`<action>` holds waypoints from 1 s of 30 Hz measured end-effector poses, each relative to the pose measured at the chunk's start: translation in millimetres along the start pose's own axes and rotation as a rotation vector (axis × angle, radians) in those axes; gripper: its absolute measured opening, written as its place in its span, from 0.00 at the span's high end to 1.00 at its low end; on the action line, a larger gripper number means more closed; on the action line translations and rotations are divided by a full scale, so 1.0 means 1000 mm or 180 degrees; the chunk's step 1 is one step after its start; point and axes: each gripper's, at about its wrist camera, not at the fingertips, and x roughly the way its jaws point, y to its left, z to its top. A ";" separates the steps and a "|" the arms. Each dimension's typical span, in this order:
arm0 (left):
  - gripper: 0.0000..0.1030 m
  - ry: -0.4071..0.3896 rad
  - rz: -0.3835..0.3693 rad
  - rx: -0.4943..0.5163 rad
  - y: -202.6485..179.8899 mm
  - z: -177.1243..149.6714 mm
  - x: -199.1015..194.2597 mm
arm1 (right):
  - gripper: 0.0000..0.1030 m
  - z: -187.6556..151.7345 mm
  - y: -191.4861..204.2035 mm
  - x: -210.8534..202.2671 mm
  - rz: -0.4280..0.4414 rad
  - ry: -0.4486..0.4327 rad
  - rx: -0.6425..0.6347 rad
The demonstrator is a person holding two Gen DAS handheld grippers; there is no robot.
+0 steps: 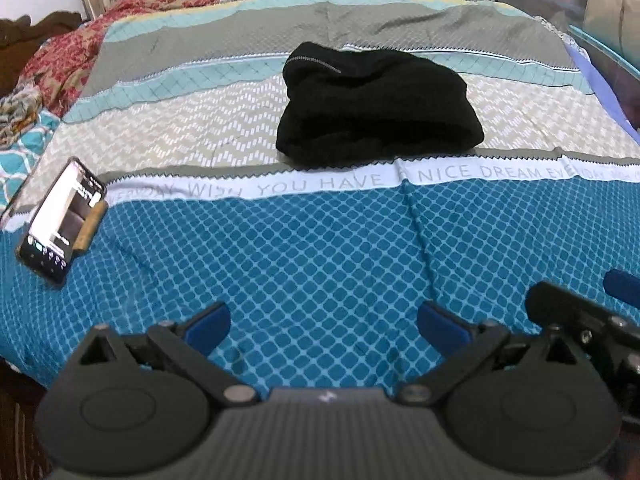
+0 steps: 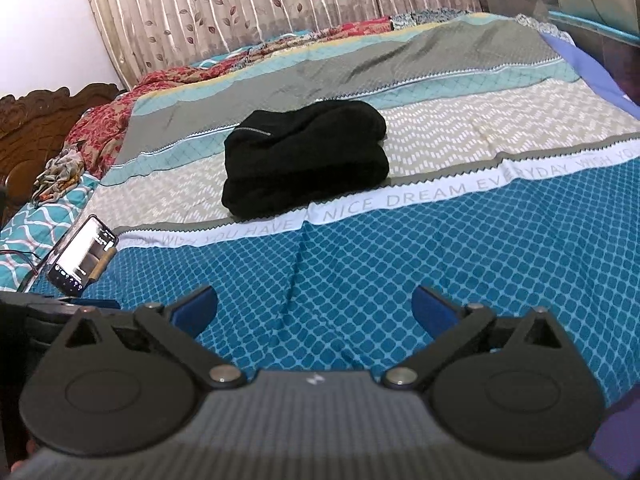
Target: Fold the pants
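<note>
Bed holds soft, limp black pants, best pinched at corners; both claws gape, empty.

Soft, even indoor light is falling across the bed as my fisheye lenses are bending its edges and darkening the corners. The black pants are losing all detail in shadow, the phone screen is glaring white, and everything is looking slightly smeared.
</note>
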 end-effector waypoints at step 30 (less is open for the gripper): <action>0.00 -0.0182 0.0341 0.0081 0.002 0.013 0.010 | 0.00 0.003 -0.007 0.006 0.0010 0.0305 0.0167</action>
